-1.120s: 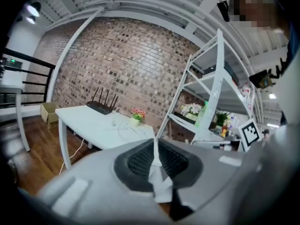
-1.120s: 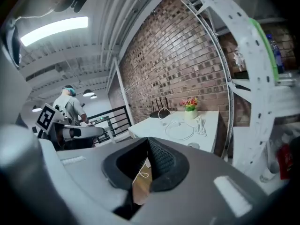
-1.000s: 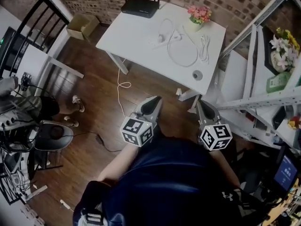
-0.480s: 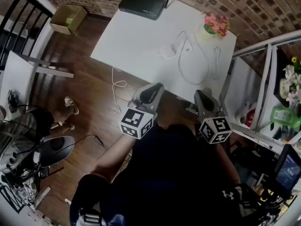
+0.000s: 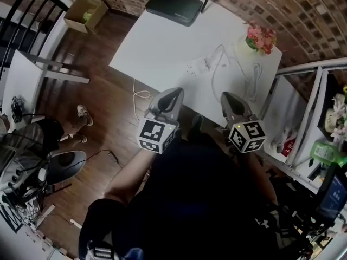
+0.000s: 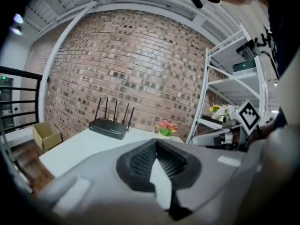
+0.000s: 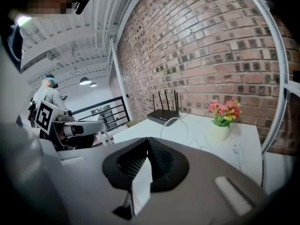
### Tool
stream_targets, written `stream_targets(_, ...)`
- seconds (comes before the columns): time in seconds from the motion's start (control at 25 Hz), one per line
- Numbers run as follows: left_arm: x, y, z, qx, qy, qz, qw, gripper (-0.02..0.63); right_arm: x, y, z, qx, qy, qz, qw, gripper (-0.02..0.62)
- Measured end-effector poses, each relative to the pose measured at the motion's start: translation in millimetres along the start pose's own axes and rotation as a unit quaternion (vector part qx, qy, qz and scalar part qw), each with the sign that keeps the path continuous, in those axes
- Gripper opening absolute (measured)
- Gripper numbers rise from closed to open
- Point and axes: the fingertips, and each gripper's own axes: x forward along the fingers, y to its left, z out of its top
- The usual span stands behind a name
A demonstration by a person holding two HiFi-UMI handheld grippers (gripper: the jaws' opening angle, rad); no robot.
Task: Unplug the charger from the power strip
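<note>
A white power strip [image 5: 195, 67] lies on the white table [image 5: 157, 42], and a white charger [image 5: 209, 63] sits at its right end. The charger's white cable [image 5: 216, 83] loops toward the table's near edge. My left gripper [image 5: 174, 92] hangs over the floor just short of that edge, its jaws shut on nothing. My right gripper [image 5: 227, 96] is level with it at the table's near right part, also shut and empty. In the left gripper view the left gripper [image 6: 157, 142] points at the table. The right gripper [image 7: 148, 139] faces the cable [image 7: 176, 123].
A black router [image 5: 176, 5] stands at the table's far edge and a flower pot [image 5: 259, 37] at its right corner. White metal shelving [image 5: 303, 107] flanks the right side. On the floor are a cardboard box [image 5: 85, 12], a loose cord [image 5: 140, 96] and a stool [image 5: 62, 164].
Both grippers have moved forward together toward the table's near edge, and the table now sits closer in the head view.
</note>
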Motion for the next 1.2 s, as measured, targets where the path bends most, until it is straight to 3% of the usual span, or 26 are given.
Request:
stream_targets(0.24,24.6,28.7,-15.9,0.034,0.027,0.028,0.9987,0.006,34.3,-18.8,-8.8,-0.029,0.045,0.017,0.998,0.017)
stream_targets(0.28,29.2,32.5,-20.7,0.035,0.037,0.031,0.9982,0.013,41.4,-20.4,-13.4,-0.034,0.056,0.022,0.998,0.038)
stream_targets(0.4,41.7,41.3,-35.1,0.037,0.068,0.036,0.9963,0.115,60.0,-25.6,-24.0,-0.035,0.080,0.024,0.996,0.107)
stream_targets(0.64,68.0,48.8,-57.2,0.046,0.101,0.032,0.9933,0.161,94.9,-36.4,-38.6,-0.032,0.120,0.006,0.992,0.212)
stream_targets(1.2,122.9,66.7,-111.7,0.077,0.181,0.023,0.9802,0.193,159.9,-47.0,-63.0,-0.067,0.188,-0.033,0.979,0.225)
